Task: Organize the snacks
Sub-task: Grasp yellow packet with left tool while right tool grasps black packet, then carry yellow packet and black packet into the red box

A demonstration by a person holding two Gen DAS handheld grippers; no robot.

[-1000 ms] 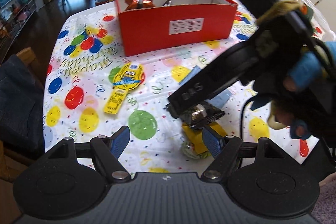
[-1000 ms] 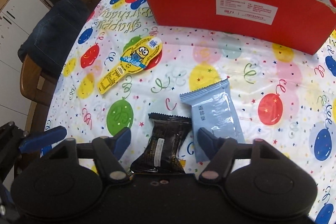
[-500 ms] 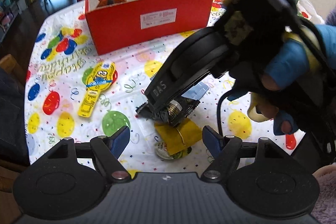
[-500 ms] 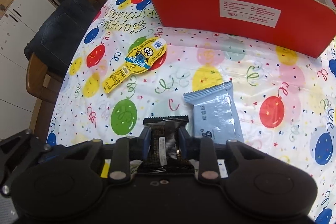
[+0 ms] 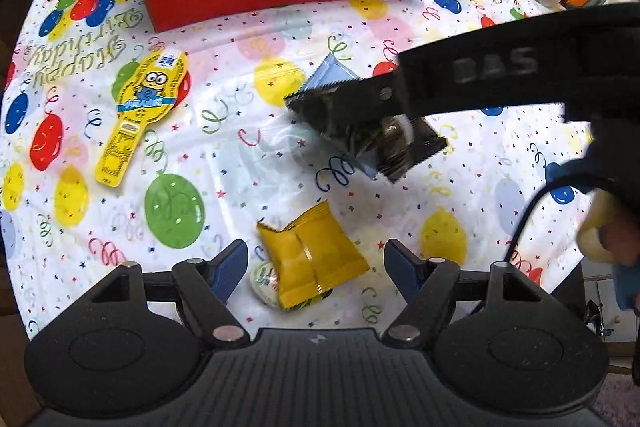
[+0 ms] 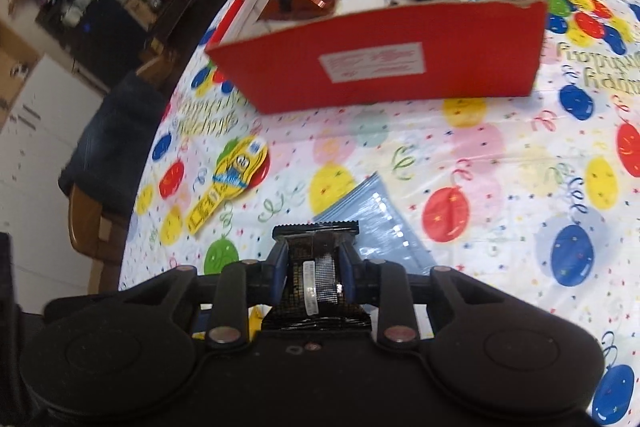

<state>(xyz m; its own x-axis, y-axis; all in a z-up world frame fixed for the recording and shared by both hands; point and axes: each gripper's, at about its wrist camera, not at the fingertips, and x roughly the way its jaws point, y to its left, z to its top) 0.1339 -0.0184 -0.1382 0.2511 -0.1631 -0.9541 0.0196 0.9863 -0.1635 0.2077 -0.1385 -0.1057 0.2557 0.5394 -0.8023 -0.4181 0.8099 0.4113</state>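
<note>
Black snack packet gripped, yellow one waiting

Right gripper jaws clamp the black packet; left gripper jaws stand open, yellow packet between them.

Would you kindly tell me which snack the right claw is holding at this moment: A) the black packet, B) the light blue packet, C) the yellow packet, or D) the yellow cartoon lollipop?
A: the right claw is shut on the black packet, while the light blue packet lies on the table beside it.
</note>
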